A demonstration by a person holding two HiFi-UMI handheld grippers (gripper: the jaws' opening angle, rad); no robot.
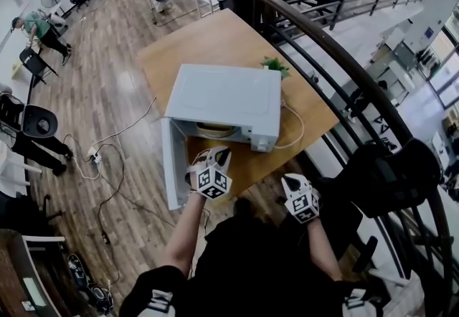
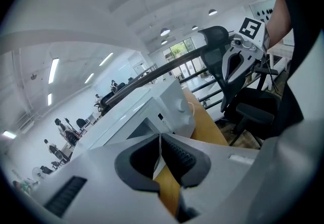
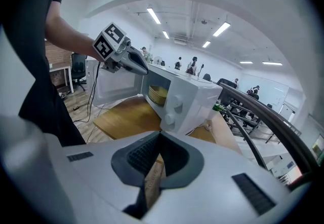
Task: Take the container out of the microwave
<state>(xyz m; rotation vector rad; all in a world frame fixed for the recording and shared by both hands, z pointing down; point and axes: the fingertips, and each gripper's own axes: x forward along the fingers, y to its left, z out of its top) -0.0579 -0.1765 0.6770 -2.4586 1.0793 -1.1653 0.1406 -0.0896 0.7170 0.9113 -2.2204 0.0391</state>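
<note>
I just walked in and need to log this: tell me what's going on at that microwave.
A person stands at a wooden table with a two-jaw gripper in each hand, facing a boxy white microwave whose white door hangs open to the left. A shallow tan container sits inside the cavity. The left gripper is raised at the opening, jaws together and empty. The right gripper hangs lower near the table edge, jaws also together and empty. Nothing is gripped yet.

The head view looks steeply down from above onto the microwave (image 1: 226,100) and the wooden surface (image 1: 208,43). The left tool view sits close by the microwave and faces across its front toward the right tool (image 2: 232,71). The right tool view faces back toward the left tool (image 3: 143,69). All three share the microwave.
</note>
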